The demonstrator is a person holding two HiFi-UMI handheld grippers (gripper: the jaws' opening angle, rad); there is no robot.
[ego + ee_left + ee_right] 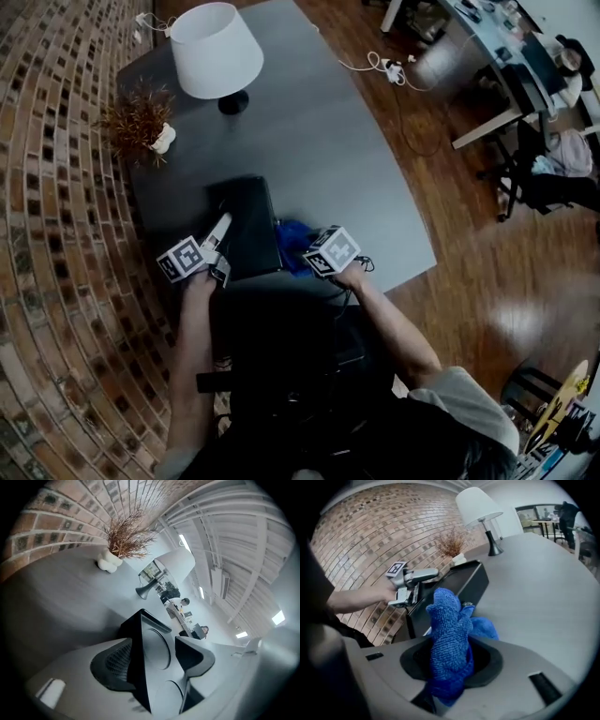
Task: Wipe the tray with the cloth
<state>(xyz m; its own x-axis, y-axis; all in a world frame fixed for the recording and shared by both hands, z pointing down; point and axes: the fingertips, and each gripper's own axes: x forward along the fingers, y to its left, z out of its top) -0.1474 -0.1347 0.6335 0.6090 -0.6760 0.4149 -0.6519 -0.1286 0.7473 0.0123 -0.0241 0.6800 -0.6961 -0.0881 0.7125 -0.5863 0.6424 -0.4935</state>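
Note:
The black tray (248, 225) lies on the grey table (319, 141) near its front edge. My left gripper (221, 231) is at the tray's left rim. In the left gripper view the tray's (154, 641) thin wall stands between the jaws of the left gripper (150, 660); the right pad is clear of it, so the gripper is open. My right gripper (307, 255) is just right of the tray, shut on a bunched blue cloth (292, 242). In the right gripper view the cloth (450, 625) sticks up out of the right gripper (450, 665), with the tray (464, 585) and the left gripper (431, 574) beyond.
A white-shaded lamp (217, 52) and a dried plant in a white vase (141, 117) stand at the table's far end. A brick wall (56, 234) runs along the left. To the right are wooden floor, cables (389, 67), desks and chairs.

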